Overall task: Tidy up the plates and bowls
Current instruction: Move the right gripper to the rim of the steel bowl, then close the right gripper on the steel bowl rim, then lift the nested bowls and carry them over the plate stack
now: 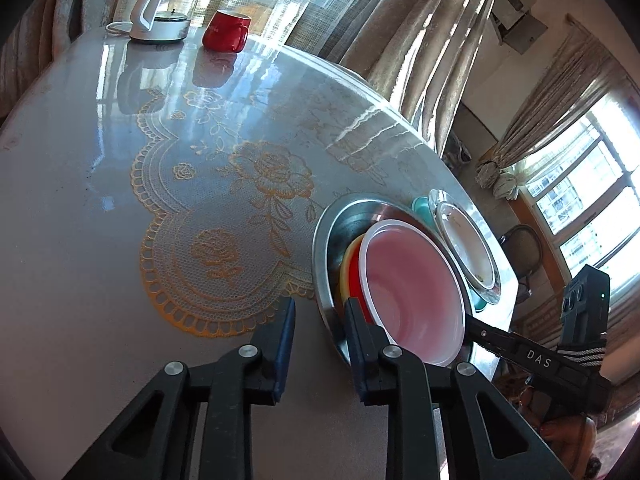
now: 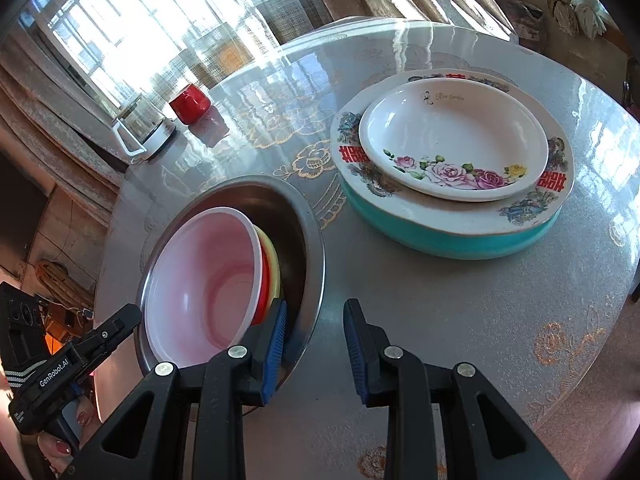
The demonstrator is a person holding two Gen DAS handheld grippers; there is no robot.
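On table (image 2: 460,300): four nested bowls (image 2: 208,276), three stacked plates (image 2: 452,140).

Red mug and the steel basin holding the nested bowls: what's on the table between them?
Nothing stands there. The left wrist view shows only bare glossy tabletop with its gold lace rose pattern between red mug and round steel basin.

open tabletop (image 1: 100,240) left | plate stack (image 2: 452,184) blocks right

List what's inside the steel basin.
Inside the steel basin: a pink-lined white bowl nested on a red bowl and a yellow bowl. Anything beneath them is covered.
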